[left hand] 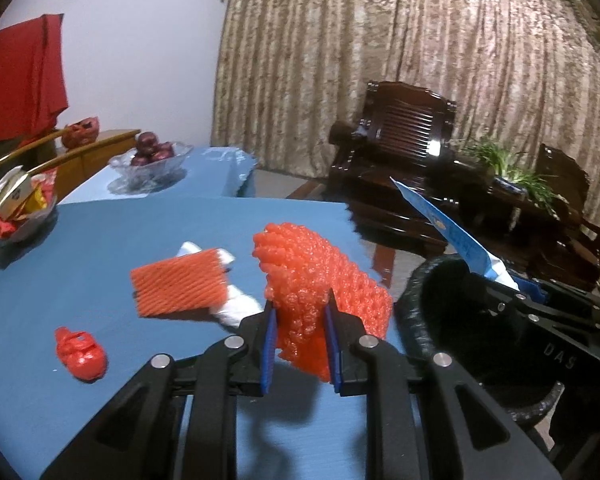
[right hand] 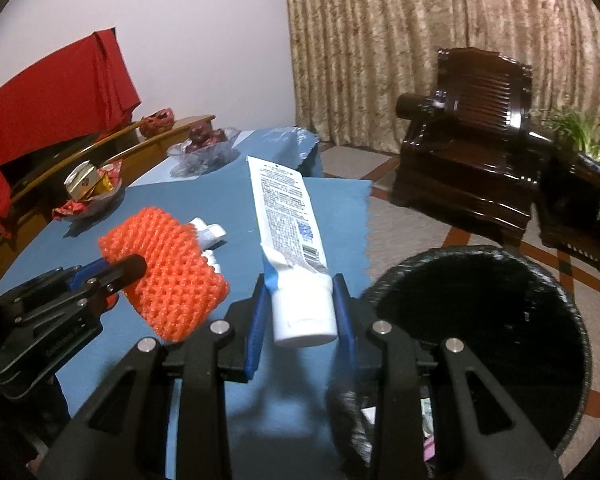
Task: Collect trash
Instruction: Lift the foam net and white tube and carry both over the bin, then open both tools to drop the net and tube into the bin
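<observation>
Two orange foam nets in play, one crumpled net (left hand: pixel 312 280) clamped between the left gripper (left hand: pixel 302 344) pads and lifted off the blue table (left hand: pixel 100 240), one flat net (left hand: pixel 178 288) lying on a white wrapper (left hand: pixel 240 306), plus one small red scrap (left hand: pixel 82 354) near the table's edge. One toothpaste tube (right hand: pixel 288 240) is pinched at its cap end by the right gripper (right hand: pixel 302 324), beside the one black bin (right hand: pixel 500 320). The bin's contents are too dark to read, perhaps paper scraps, and the wrapper is half hidden.

Blue table (left hand: pixel 100 240) bears orange foam net (left hand: pixel 178 284), red scrap (left hand: pixel 82 354).
</observation>
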`<state>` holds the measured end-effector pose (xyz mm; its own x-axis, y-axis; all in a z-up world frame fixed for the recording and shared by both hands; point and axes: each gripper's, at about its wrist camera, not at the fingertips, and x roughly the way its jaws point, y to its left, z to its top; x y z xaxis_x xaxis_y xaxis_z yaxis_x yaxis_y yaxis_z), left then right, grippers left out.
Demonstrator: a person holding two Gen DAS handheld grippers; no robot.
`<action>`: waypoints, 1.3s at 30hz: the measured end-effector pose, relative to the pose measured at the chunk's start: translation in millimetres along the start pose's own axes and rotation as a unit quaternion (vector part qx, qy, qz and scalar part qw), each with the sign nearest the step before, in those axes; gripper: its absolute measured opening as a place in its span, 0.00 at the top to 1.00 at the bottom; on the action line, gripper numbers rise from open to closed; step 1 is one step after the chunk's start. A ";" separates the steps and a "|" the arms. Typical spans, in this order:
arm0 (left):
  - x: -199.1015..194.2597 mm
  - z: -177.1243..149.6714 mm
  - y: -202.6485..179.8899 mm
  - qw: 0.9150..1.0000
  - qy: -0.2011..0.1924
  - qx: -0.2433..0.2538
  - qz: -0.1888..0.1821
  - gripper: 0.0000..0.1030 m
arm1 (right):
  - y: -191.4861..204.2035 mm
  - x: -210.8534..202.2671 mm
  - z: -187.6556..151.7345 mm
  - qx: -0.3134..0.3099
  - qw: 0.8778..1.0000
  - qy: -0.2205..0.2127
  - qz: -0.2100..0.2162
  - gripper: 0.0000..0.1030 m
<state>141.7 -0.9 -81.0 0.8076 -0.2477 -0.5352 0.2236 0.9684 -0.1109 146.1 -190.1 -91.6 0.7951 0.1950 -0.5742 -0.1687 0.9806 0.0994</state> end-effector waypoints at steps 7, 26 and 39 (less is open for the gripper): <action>7.4 7.3 -40.4 0.999 -0.002 0.024 -0.032 0.80 | -32.7 -23.6 -6.6 0.017 0.999 -0.010 -0.030 0.71; 63.1 2.0 -163.1 0.990 0.022 0.083 -0.113 0.80 | -128.5 -62.4 -46.3 0.074 0.990 0.000 -0.123 0.71; 86.4 -16.8 -185.4 0.985 0.052 0.102 -0.132 0.78 | -157.8 -45.4 -74.9 0.105 0.985 0.037 -0.136 0.70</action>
<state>160.9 -201.4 -120.7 0.6487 -0.4762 -0.5937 0.5326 0.8413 -0.0929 92.9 -355.0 -142.1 0.7490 -0.0688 -0.6589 0.1743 0.9800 0.0959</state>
